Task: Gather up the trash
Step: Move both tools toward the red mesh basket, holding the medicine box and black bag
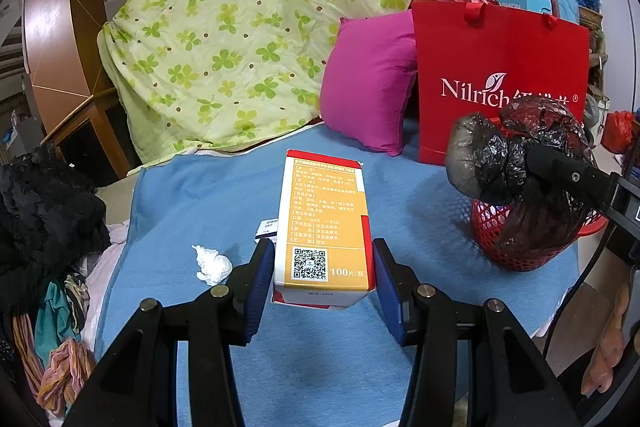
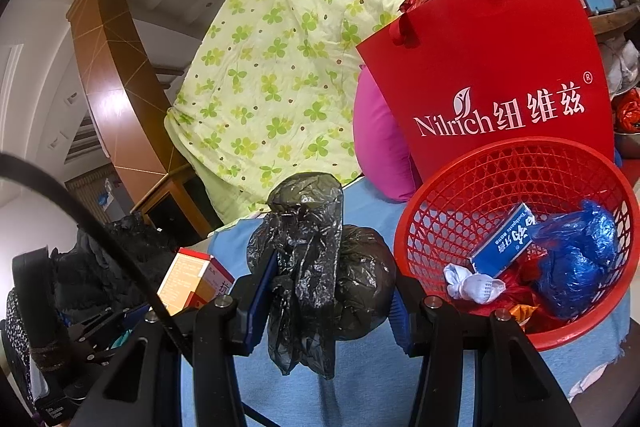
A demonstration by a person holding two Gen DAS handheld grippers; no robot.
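Between my left fingers (image 1: 323, 279) sits the orange medicine box (image 1: 325, 223), clamped for binning, while my right fingers (image 2: 326, 301) grip the black plastic bag (image 2: 320, 259) just beside the red basket (image 2: 440, 223).

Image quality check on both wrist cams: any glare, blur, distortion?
Left wrist view: sharp, box print legible, heavy fisheye bending and dark corner vignette. Right wrist view: same bending, glare specks on the black bag, the near cable soft, the red basket crisp.
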